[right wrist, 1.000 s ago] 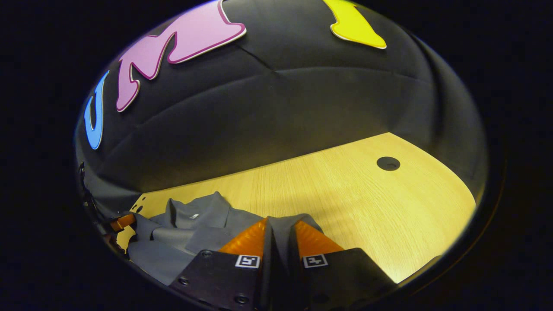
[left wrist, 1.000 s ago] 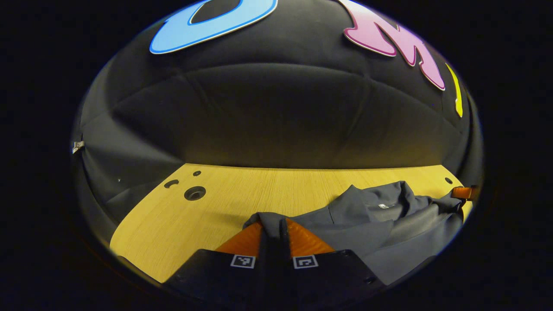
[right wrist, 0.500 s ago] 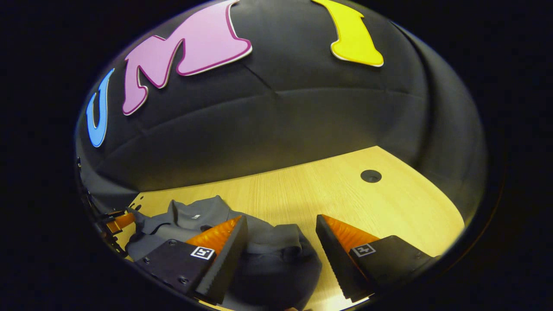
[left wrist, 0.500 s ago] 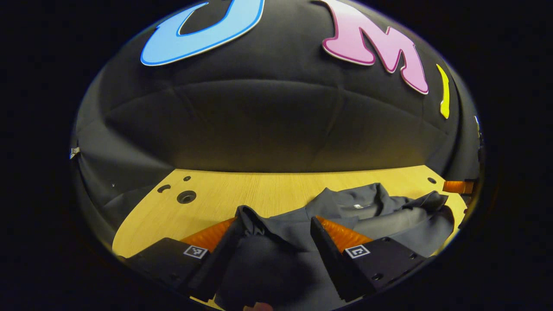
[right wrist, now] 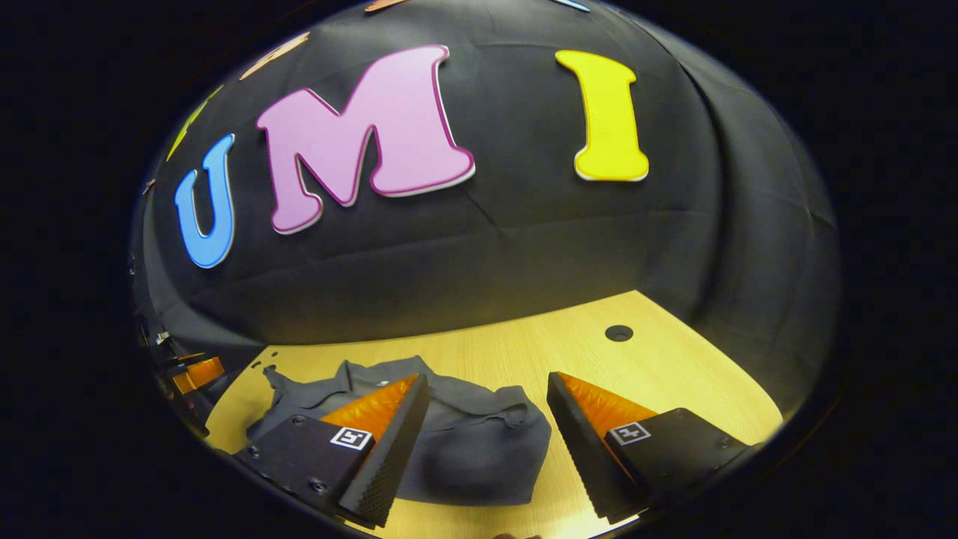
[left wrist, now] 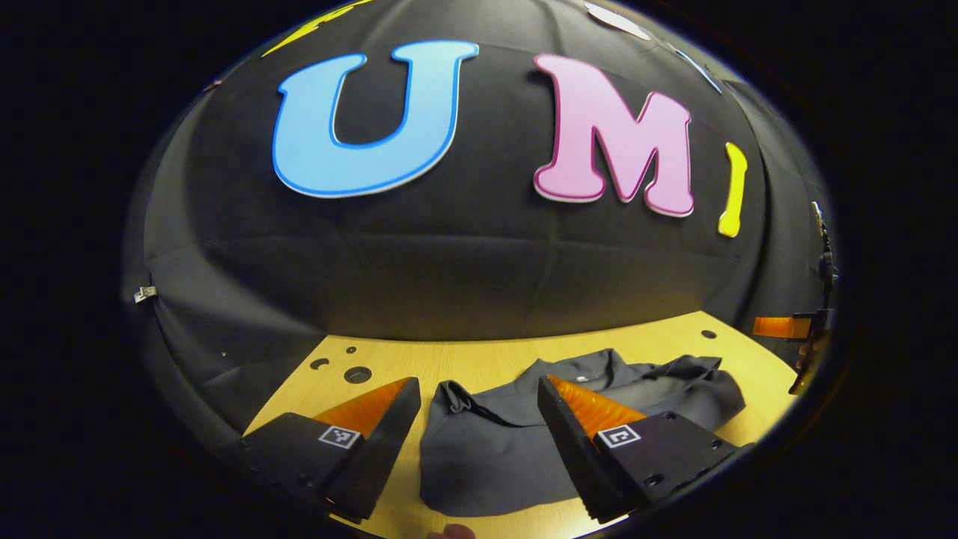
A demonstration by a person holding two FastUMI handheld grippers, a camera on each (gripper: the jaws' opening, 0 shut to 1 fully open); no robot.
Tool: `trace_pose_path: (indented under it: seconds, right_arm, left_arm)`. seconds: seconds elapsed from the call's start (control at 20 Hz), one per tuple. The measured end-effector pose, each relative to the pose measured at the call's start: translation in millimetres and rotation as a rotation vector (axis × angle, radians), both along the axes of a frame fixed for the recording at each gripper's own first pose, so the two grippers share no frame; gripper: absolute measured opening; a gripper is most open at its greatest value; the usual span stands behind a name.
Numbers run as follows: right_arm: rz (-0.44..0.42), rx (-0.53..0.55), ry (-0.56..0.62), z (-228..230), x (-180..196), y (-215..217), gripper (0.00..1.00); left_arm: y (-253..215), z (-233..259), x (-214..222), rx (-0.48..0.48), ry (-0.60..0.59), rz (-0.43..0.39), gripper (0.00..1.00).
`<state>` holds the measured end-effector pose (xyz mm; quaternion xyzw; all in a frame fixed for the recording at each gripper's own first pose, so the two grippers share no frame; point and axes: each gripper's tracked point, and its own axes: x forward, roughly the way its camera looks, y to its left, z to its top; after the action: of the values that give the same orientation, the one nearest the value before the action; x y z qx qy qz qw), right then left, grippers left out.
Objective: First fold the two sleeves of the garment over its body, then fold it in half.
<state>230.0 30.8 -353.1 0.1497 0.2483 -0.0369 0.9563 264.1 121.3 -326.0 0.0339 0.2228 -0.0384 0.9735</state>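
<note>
We see the grey garment [left wrist: 516, 442] lying folded on the wooden table [left wrist: 479, 363], below and between the wide-spread fingers of the left gripper [left wrist: 475, 393]. The right gripper [right wrist: 486, 389] also gapes wide above it, holding nothing, clear of the cloth.

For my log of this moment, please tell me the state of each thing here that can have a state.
Garment: folded into a bundle, lying on the table, held by nothing.
Left claw: open, above the garment.
Right claw: open, above the garment.
Table: bears the garment.
</note>
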Motion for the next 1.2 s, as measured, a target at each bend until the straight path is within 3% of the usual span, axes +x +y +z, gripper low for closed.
trace_pose_path:
  seconds: [0.25, 0.5, 0.8, 1.2]
  right_arm:
    - [0.000, 0.015, -0.061, 68, -49, 11, 0.98]
    - [0.025, 0.035, -0.075, 108, -105, 27, 0.98]
    - [0.078, 0.063, -0.076, 133, -136, 42, 0.98]
    - [0.203, 0.042, -0.184, 194, -182, 47, 0.98]
  left_arm:
    - [-3, 55, -54, 0.007, -0.045, -0.054, 0.99]
    - [-12, 84, -116, -0.036, -0.041, -0.066, 0.99]
    - [-8, 102, -179, -0.099, -0.009, 0.017, 0.99]
    - [-13, 169, -251, -0.025, -0.086, 0.143, 0.97]
